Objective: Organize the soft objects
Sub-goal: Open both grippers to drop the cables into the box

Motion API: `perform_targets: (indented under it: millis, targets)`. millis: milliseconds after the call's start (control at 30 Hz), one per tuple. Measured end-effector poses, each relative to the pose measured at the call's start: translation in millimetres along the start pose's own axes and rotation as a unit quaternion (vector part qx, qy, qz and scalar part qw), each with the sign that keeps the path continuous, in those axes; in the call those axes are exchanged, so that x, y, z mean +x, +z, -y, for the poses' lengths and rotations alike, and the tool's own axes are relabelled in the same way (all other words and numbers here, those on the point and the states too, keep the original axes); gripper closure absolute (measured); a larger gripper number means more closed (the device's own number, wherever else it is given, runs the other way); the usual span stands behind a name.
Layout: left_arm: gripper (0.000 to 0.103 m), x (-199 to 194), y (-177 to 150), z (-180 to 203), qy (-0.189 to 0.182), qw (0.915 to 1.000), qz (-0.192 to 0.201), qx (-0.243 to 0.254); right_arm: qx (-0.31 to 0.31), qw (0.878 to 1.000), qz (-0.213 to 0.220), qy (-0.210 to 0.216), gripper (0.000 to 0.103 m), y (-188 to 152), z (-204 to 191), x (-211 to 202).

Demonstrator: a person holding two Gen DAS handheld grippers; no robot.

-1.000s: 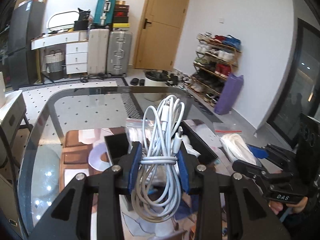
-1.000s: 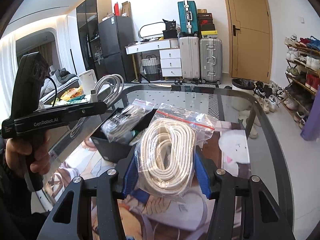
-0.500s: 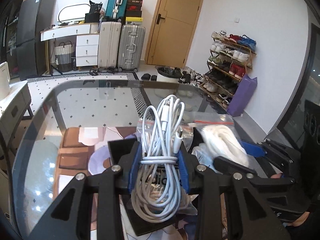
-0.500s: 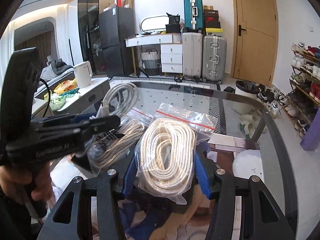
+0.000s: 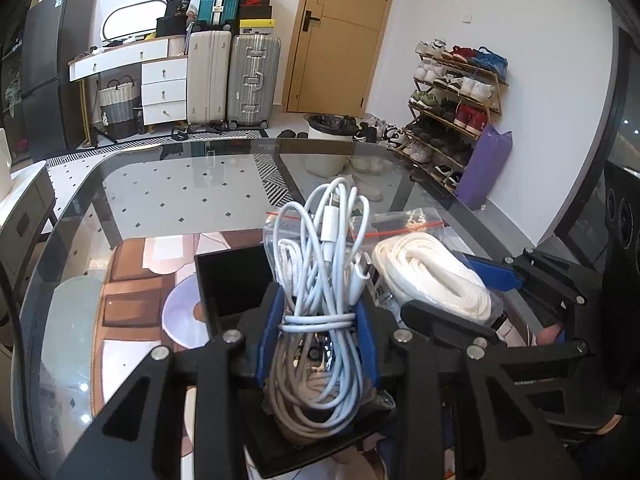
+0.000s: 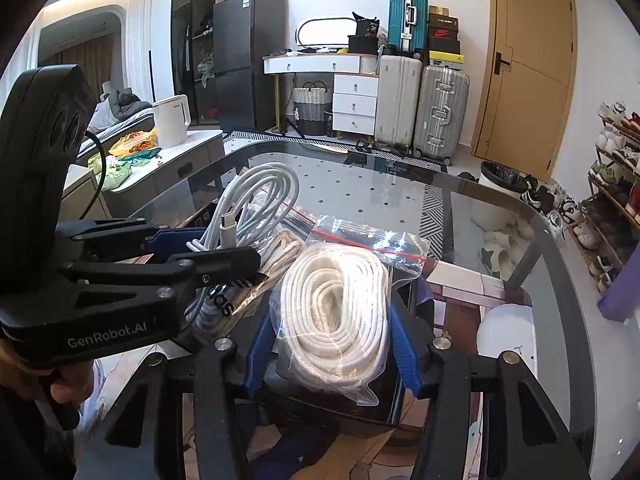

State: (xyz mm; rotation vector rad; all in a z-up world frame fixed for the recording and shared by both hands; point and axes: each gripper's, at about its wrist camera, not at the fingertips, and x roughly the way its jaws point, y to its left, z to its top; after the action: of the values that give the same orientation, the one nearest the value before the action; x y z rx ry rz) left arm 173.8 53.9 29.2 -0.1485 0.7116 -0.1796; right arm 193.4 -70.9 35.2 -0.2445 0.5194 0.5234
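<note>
left wrist view: the left gripper (image 5: 318,320) has its blue fingers (image 5: 267,332) pinched on a bundle of white charging cable (image 5: 320,280), gripped at its wrapped waist, loops standing up above and hanging below. under it sits a black box (image 5: 228,276) on the glass bench (image 5: 160,188), with what looks like a bagged cable already inside, though the bundle hides most of it. just to the right, the right gripper (image 5: 452,292) reaches in with a coil of white rope (image 5: 432,276), close beside the cable.

right wrist view: the right gripper (image 6: 332,340) has its fingers (image 6: 404,356) clamped on a clear zip bag (image 6: 360,248) holding the white rope coil (image 6: 340,316), hovering over the black box (image 6: 360,412). the left gripper (image 6: 192,256) crowds in from the left with the charging cable (image 6: 256,200), its black frame just beside the bag. suitcases (image 6: 420,100) stand beyond the bench (image 6: 360,184).
</note>
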Motion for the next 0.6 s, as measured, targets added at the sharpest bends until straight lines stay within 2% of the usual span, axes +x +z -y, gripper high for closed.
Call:
perform_targets:
  millis: [100,167,233,300,400,467,533,600]
  targets:
    - [0.068,-5,-1,-1,0.001,1.0000,-0.003,-0.005,-0.007,1.000,0.002,0.000,0.050,0,-3,0]
    - [0.063,-9,-2,-2,-0.007,1.0000,-0.005,-0.005,-0.010,1.000,0.009,-0.002,0.048,0,-4,-1]
    - [0.051,-13,-2,-2,-0.006,1.0000,-0.003,-0.003,-0.010,1.000,0.017,-0.007,0.042,-1,-4,-4]
    - [0.046,-18,-3,-1,-0.008,1.0000,0.001,-0.003,-0.009,1.000,0.027,-0.009,0.022,-2,-3,-11]
    - [0.041,-26,-3,1,-0.011,0.9999,0.007,-0.001,-0.001,0.999,0.033,-0.008,0.013,-7,1,-21]
    - [0.032,-32,-6,1,-0.006,0.9999,0.012,0.001,0.001,0.999,0.029,-0.013,0.006,-10,5,-26]
    - [0.009,-39,-9,0,-0.001,0.9997,0.023,-0.003,0.003,0.999,0.030,-0.015,0.004,-16,8,-31]
    - [0.003,-47,-14,0,0.004,0.9993,0.036,-0.009,0.011,0.999,0.028,-0.013,0.001,-22,12,-36]
